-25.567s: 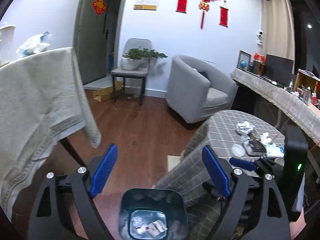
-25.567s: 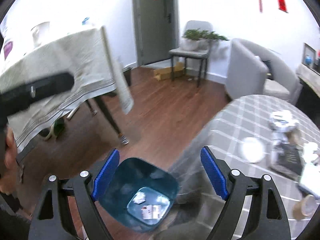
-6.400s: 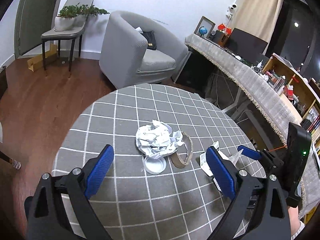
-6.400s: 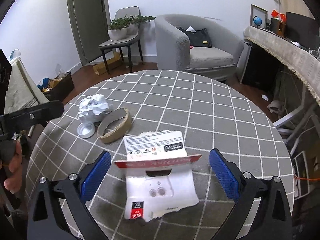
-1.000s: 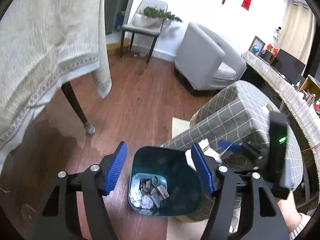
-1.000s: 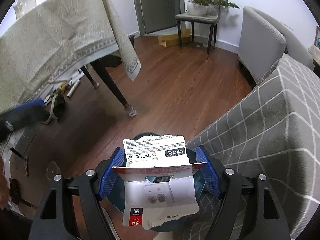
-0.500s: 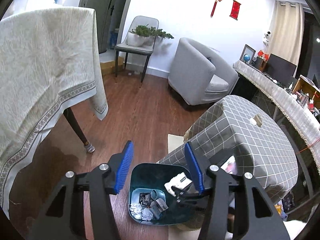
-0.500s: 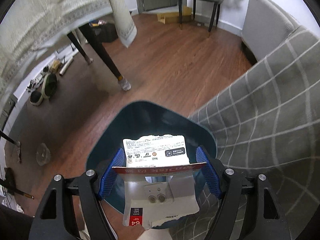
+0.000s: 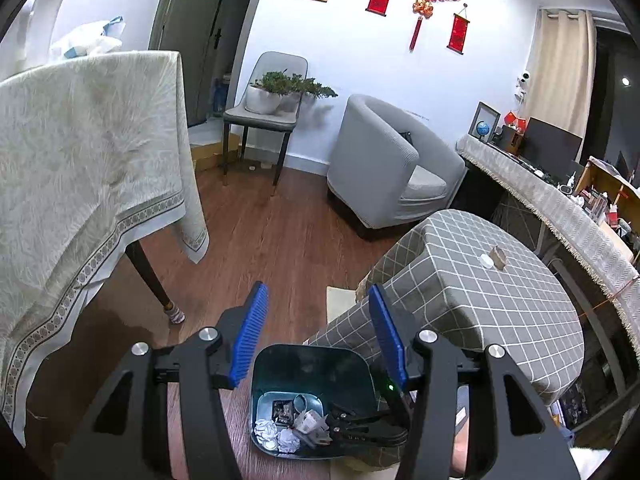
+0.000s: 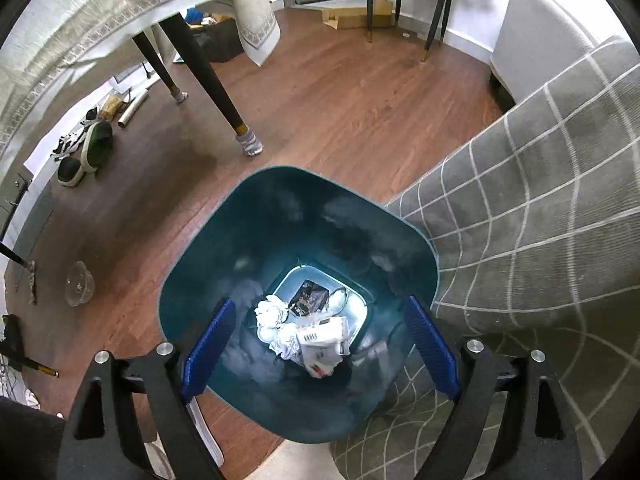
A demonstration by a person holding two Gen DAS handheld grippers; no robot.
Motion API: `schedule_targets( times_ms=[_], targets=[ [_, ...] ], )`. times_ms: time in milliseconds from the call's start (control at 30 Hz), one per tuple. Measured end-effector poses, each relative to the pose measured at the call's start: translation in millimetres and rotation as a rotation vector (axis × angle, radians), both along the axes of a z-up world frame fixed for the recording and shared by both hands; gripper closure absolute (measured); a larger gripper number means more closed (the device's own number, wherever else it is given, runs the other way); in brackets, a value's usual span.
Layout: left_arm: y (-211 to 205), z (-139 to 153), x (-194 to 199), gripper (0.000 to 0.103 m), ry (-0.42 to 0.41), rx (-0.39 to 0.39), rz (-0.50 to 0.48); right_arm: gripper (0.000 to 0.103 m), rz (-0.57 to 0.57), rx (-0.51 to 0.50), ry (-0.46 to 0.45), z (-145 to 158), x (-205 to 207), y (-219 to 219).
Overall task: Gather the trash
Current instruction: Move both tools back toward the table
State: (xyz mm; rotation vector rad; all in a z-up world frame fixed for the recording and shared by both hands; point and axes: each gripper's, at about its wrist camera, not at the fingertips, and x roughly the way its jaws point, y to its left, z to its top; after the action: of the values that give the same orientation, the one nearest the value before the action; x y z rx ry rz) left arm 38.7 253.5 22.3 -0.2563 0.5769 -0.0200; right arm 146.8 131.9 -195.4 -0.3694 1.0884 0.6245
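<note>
Two tools: both hang over the teal bin [image 10: 224, 264], which stands on the wood floor [image 10: 340, 112] against the checked bench [image 9: 500, 300].
Right tool [image 10: 318, 346]: points steeply down into the bin mouth; jaws opening, already wide, nothing between the pads.
Left tool [image 9: 318, 336]: narrower gap, empty, aimed across the room above the bin.
Trash in bin: torn card packaging [image 10: 324, 342] lies on top of crumpled paper [image 10: 272, 314] and a dark wrapper [image 10: 310, 296], all on the bin floor.
Trash left on bench: small white lid [image 9: 485, 261] touching a brown tape roll [image 9: 499, 256], near the far side of the bench top.
Handling, lid: judged light, thin, flat; likely slippery on cloth, so a pinch across its rim seems best.
Handling, tape roll: judged light, stiff; a grip across the ring wall should hold.
Progress: judged close to done; two pieces remain.
</note>
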Motion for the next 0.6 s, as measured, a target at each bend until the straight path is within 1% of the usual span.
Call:
schedule_targets(
  times_ms=[200, 267, 333, 367, 500, 533, 600],
  targets=[
    [-12, 7, 4, 0.047, -0.023, 0.000, 0.005, 0.016, 0.017, 0.058, -0.051, 32, -3, -7],
    [-17, 10, 6, 0.046, -0.028, 0.014, 0.008, 0.016, 0.024, 0.077, -0.067, 44, -6, -11],
    [-21, 13, 7, 0.044, -0.033, 0.027, 0.013, 0.016, 0.027, 0.095, -0.076, 52, -8, -15],
    [-24, 14, 7, 0.041, -0.038, 0.032, 0.016, 0.016, 0.031, 0.106, -0.085, 58, -10, -17],
    [-30, 17, 9, 0.035, -0.047, 0.024, 0.023, 0.016, 0.036, 0.152, -0.154, 87, -16, -28],
    [-33, 17, 10, 0.034, -0.050, 0.021, 0.021, 0.018, 0.033, 0.168, -0.178, 97, -16, -33],
    [-40, 16, 12, 0.033, -0.052, 0.030, 0.020, 0.018, 0.047, 0.225, -0.190, 113, -18, -41]
  ],
)
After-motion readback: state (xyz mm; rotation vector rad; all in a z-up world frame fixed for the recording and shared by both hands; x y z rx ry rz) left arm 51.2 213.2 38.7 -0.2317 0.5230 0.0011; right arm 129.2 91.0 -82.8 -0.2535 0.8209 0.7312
